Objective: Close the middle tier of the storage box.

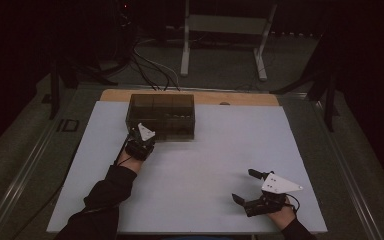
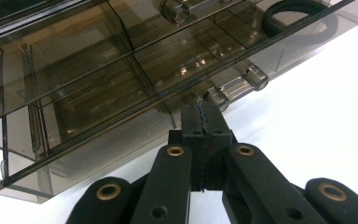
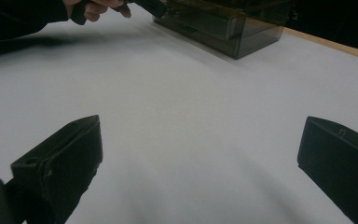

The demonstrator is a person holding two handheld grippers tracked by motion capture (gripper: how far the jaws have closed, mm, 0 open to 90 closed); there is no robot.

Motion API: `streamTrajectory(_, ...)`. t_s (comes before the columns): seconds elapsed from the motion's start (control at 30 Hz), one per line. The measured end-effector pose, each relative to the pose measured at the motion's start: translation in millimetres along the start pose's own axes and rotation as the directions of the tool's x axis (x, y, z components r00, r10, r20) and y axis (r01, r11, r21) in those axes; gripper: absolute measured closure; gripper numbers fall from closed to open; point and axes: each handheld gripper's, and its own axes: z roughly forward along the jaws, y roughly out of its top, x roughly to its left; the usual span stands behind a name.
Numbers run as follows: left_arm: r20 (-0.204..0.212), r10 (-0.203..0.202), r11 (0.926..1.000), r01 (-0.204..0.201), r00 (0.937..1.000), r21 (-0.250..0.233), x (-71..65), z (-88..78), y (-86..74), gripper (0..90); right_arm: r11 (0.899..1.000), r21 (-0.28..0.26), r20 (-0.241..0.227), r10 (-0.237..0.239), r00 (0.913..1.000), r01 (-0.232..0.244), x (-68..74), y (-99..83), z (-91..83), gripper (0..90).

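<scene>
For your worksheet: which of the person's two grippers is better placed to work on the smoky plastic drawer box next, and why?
Left. The left gripper is shut, its tips right at a clear drawer knob on the drawer box. The right gripper rests open on the white table, far from the box.

Left tongs [image 2: 204, 122] pressed closed, arm outstretched; right tongs [image 3: 198, 158] spread wide.

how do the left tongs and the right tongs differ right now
The left tongs are shut, jaws pressed together, while the right tongs stand wide open with nothing between them. The left tongs sit up against the near side of the smoky clear box, tips by a small clear handle; the right tongs rest apart on the bare white table. Both are black, with a grey three-cornered plate on top.
</scene>
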Motion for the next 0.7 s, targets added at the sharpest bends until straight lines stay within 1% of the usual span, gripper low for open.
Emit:
streamTrajectory(0.23,0.006,-0.014,0.9999,0.014,0.9999,-0.003,2.5,2.2,2.6,90.0,1.0,0.0,0.001,0.001,1.0,-0.001,-0.1,-0.1,-0.2,0.0)
streamTrajectory(0.47,0.0,-0.008,1.0,0.008,1.0,0.003,4.0,4.9,5.3,90.0,1.0,0.0,0.0,0.002,1.0,-0.002,-0.3,-0.1,-0.4,0.0)
streamTrajectory(0.53,0.005,-0.013,0.9999,0.013,0.9999,0.001,4.7,5.3,5.6,90.0,1.0,0.0,0.001,0.001,1.0,-0.001,-0.4,-0.1,-0.4,0.0)
streamTrajectory(0.7,-0.001,-0.013,0.9999,0.013,0.9999,0.005,5.6,7.5,6.7,90.0,1.0,-0.002,0.001,0.001,1.0,-0.001,-0.5,-0.1,-0.4,0.0)
